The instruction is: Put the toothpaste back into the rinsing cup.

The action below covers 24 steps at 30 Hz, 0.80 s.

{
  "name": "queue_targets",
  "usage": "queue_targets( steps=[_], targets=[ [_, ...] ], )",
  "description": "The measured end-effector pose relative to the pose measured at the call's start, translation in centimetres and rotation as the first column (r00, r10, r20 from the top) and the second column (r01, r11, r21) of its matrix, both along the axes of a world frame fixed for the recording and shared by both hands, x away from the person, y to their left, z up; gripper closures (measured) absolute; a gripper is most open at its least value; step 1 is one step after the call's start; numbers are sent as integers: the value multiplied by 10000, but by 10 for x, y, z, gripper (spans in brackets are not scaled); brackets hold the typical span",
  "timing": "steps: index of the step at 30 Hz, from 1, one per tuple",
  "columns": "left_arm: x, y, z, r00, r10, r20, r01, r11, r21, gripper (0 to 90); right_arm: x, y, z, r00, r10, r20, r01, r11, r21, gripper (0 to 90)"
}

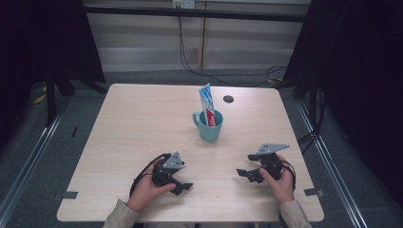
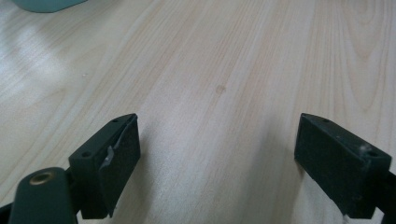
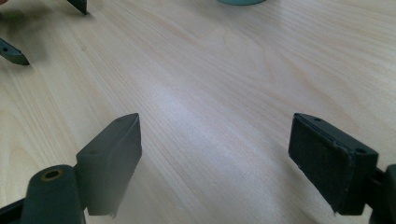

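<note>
both grippers, left (image 1: 183, 185) and right (image 1: 243, 173), rest low in frame, jaws wide and empty, likely parked; tube (image 1: 207, 105) stands in the cup (image 1: 209, 126) at centre for support.

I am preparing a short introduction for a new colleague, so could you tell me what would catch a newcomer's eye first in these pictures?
The eye goes first to the teal mug standing slightly past the middle of the pale wooden table, with a toothpaste tube upright inside it. Nearer the person, the left gripper and the right gripper sit low over the table on either side, both with jaws wide open and nothing between them.
</note>
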<state>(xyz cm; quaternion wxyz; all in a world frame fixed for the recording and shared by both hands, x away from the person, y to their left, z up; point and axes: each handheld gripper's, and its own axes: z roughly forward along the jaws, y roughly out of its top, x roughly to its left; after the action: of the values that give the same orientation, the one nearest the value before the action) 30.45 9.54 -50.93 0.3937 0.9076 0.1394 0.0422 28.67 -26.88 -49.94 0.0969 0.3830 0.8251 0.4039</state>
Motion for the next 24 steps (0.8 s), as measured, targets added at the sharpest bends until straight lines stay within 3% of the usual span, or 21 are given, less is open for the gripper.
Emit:
queue_targets(
  steps=[11, 17, 24],
  targets=[
    [0, 0, 0, 10000, -7, -2, 7, 10000, -16, 141, -3, -2, -9, 10000, -93, 10, 93, 9987, -499, 165],
    [0, 0, 0, 10000, -12, 1, 12, 10000, -19, 141, -6, -1, -12, 9991, 51, 419, -20, 9972, -754, 153],
    [0, 0, 0, 10000, -10, 11, 10, 10000, -14, 141, -8, 3, -12, 9985, -36, 546, 93, 9945, -1040, 147]
  ],
)
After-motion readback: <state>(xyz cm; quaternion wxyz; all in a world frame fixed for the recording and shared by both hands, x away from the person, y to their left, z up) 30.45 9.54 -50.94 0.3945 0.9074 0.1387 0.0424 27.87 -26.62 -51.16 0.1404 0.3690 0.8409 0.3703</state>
